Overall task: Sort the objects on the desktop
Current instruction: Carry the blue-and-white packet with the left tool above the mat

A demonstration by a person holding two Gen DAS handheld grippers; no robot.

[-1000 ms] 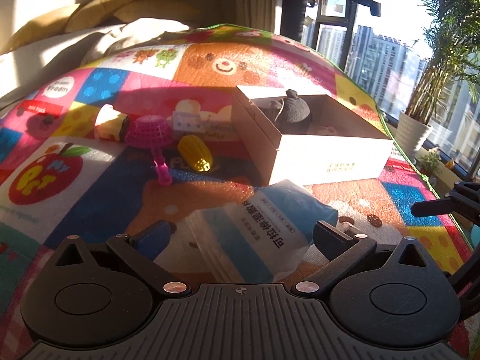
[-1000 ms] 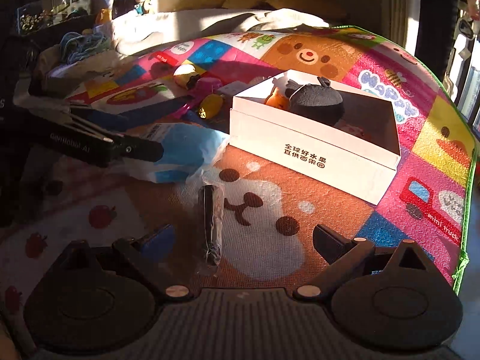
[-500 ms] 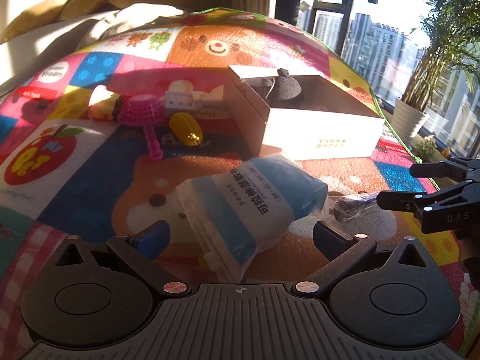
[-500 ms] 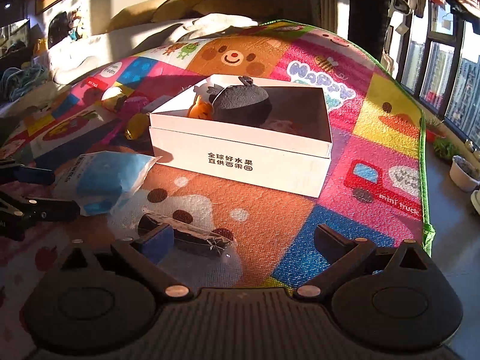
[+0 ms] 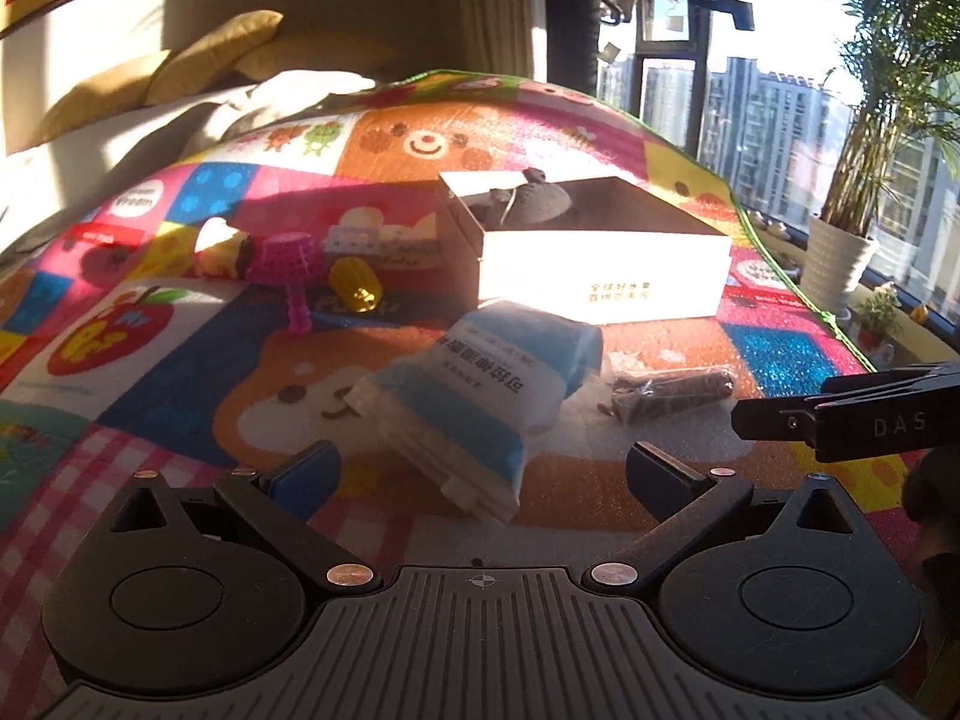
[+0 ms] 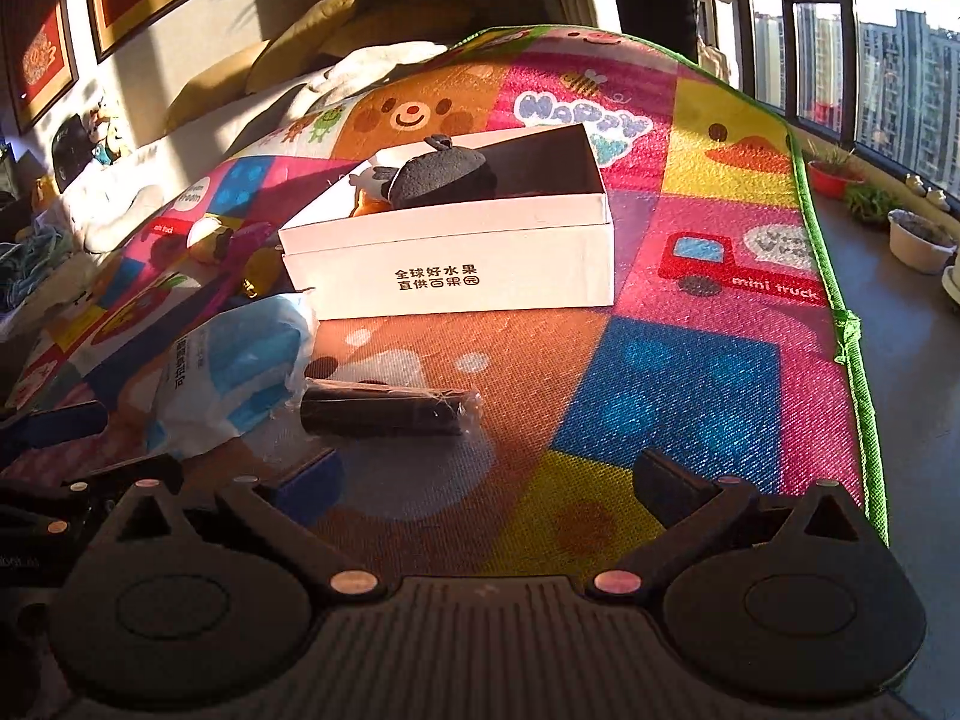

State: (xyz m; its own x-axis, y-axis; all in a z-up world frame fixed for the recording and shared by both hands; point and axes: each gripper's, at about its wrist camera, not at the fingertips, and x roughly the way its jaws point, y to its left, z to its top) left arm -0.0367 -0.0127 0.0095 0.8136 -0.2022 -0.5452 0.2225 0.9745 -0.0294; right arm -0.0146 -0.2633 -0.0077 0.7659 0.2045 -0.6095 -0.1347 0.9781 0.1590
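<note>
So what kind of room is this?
Probably a living room in a high-up flat: a colourful play mat on the floor, sofa cushions behind it, and tall city buildings outside the window.

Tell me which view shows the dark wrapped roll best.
The right wrist view: the dark wrapped roll lies close and unobstructed, its clear wrapper visible. The left wrist view shows it farther off, smaller, beside the blue-and-white packet.

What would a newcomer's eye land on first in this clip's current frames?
Probably the white box, sunlit in the middle of the cartoon play mat, with a dark round plush poking out. Nearer the open fingers lie a blue-and-white plastic pack and, to its right, a dark roll in clear wrap. A pink toy strainer and yellow toy corn sit left of the box.
</note>
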